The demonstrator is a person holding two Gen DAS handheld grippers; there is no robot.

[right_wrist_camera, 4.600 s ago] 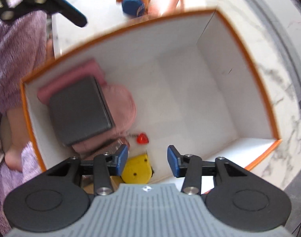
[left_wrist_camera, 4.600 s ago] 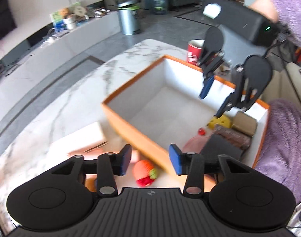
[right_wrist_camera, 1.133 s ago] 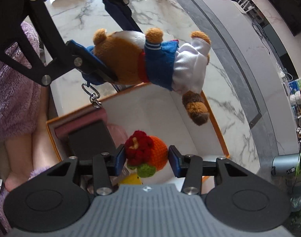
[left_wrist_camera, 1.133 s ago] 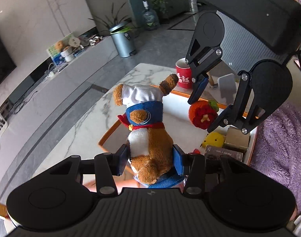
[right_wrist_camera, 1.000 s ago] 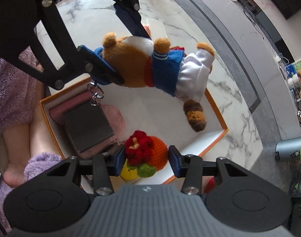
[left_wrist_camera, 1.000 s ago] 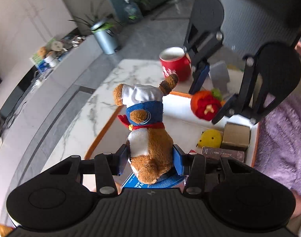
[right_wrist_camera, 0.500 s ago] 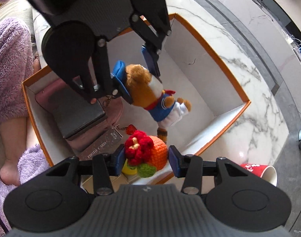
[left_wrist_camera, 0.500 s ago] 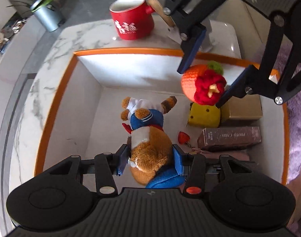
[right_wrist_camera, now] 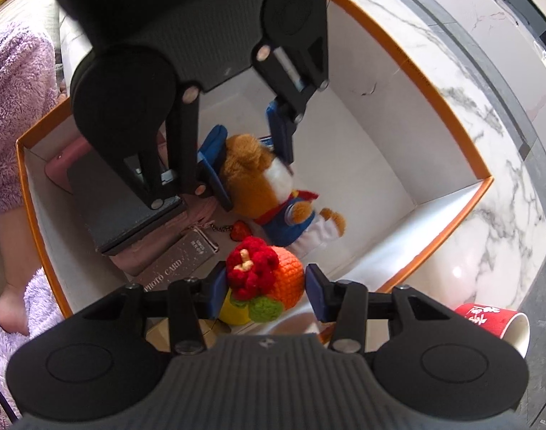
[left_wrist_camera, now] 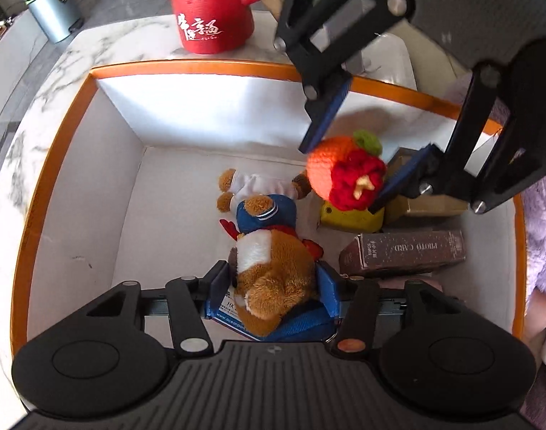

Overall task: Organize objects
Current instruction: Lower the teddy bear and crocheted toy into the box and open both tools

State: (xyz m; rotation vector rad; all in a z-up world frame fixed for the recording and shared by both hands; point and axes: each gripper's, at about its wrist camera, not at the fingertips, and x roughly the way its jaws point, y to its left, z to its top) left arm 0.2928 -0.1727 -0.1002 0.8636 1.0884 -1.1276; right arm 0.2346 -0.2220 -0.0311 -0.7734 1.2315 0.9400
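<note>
My left gripper point(left_wrist_camera: 273, 288) is shut on a brown teddy bear point(left_wrist_camera: 269, 251) in a blue and white sailor outfit, head-up toward me, feet touching the floor of the orange-rimmed white box point(left_wrist_camera: 58, 165). The bear also shows in the right wrist view point(right_wrist_camera: 273, 193). My right gripper point(right_wrist_camera: 262, 295) is shut on an orange and red crocheted fruit point(right_wrist_camera: 269, 279), held just inside the box near its wall, above a yellow toy point(left_wrist_camera: 348, 216). The fruit shows in the left wrist view point(left_wrist_camera: 344, 175) too.
In the box lie a brown "PHOTO CARD" box point(left_wrist_camera: 402, 251), a cardboard box point(left_wrist_camera: 427, 204), a dark pad on pink items point(right_wrist_camera: 129, 215) and a small red strawberry charm point(right_wrist_camera: 240, 231). A red mug point(left_wrist_camera: 212, 14) stands on the marble table behind the box.
Both grippers have gone lower into the box. The bear's feet now reach the box floor, and the fruit has dropped closer to the yellow toy.
</note>
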